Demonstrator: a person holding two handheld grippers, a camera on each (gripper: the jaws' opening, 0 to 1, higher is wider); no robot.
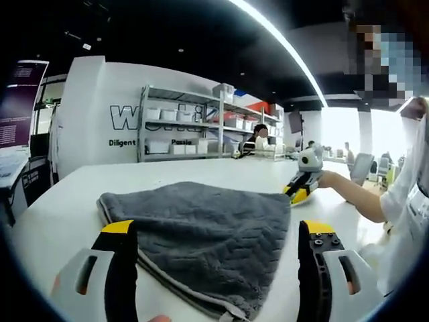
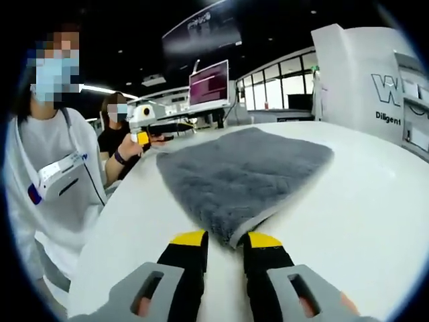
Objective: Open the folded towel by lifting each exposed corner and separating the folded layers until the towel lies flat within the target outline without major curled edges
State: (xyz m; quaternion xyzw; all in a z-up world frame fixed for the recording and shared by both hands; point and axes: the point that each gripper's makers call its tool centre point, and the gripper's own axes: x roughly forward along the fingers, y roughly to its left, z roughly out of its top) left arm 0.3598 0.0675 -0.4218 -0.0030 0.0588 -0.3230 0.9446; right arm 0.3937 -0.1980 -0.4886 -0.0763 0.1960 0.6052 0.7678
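From my left gripper (image 1: 218, 231) I look low across a white table (image 1: 60, 208), its jaws spread wide and level, holding nothing. The grey towel (image 1: 208, 235), folded, lies between them and runs on toward 12 o'clock, its near corner hanging down at 6 o'clock between the two jaws, which stand apart from it on the right and close against it on the left.

In that same view my right gripper (image 1: 301, 184) sits at 3 o'clock by the towel's far right corner, a person's bare forearm (image 1: 352, 194) reaching in behind it.

Shelves (image 1: 194, 121) at 12 o'clock carry white bins; I cannot tell what is in them.

From my right gripper (image 2: 224, 238), the jaws are narrowed to a small gap, and a corner of the towel (image 2: 241, 171) points into that gap; I cannot tell whether they grip it. My left gripper (image 2: 142, 127) shows at 10 o'clock, beyond the towel's far corner.
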